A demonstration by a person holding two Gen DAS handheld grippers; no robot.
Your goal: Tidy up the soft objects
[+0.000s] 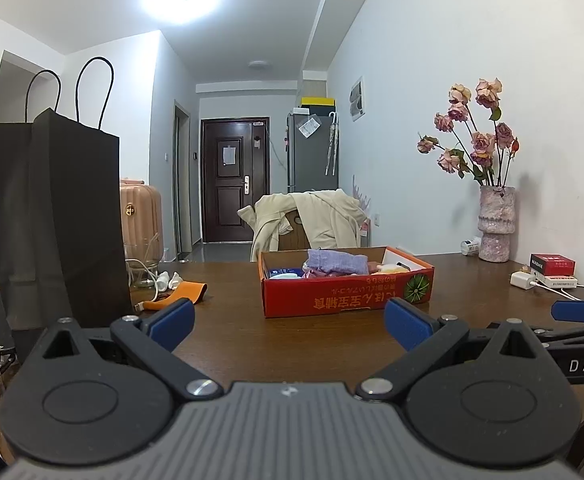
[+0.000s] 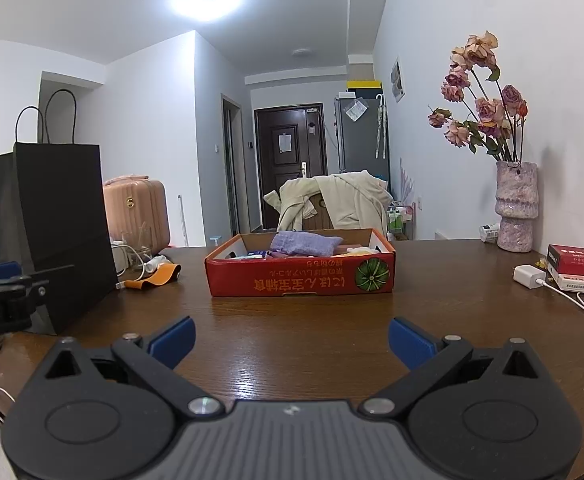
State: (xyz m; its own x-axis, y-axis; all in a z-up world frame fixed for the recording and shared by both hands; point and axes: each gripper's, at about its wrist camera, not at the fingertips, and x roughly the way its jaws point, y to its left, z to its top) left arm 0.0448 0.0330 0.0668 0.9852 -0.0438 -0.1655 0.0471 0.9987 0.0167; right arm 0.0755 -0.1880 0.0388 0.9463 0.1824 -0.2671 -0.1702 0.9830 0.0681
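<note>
A red cardboard box (image 1: 344, 292) (image 2: 300, 278) stands in the middle of the brown table. A lavender knitted cloth (image 1: 338, 261) (image 2: 306, 243) lies on top of several other soft items inside it. An orange fabric piece (image 1: 186, 291) (image 2: 160, 274) lies flat on the table left of the box. My left gripper (image 1: 290, 322) hovers open near the table's front, a short way before the box, with nothing between its blue pads. To its right, my right gripper (image 2: 291, 340) is open and empty too, facing the box.
A tall black paper bag (image 1: 58, 216) (image 2: 52, 228) stands at the left. White cables and a glass jar (image 1: 144, 264) sit beside it. At the right are a vase of dried roses (image 2: 516, 208), a red packet (image 2: 572, 260) and a white charger (image 2: 528, 276) with cord.
</note>
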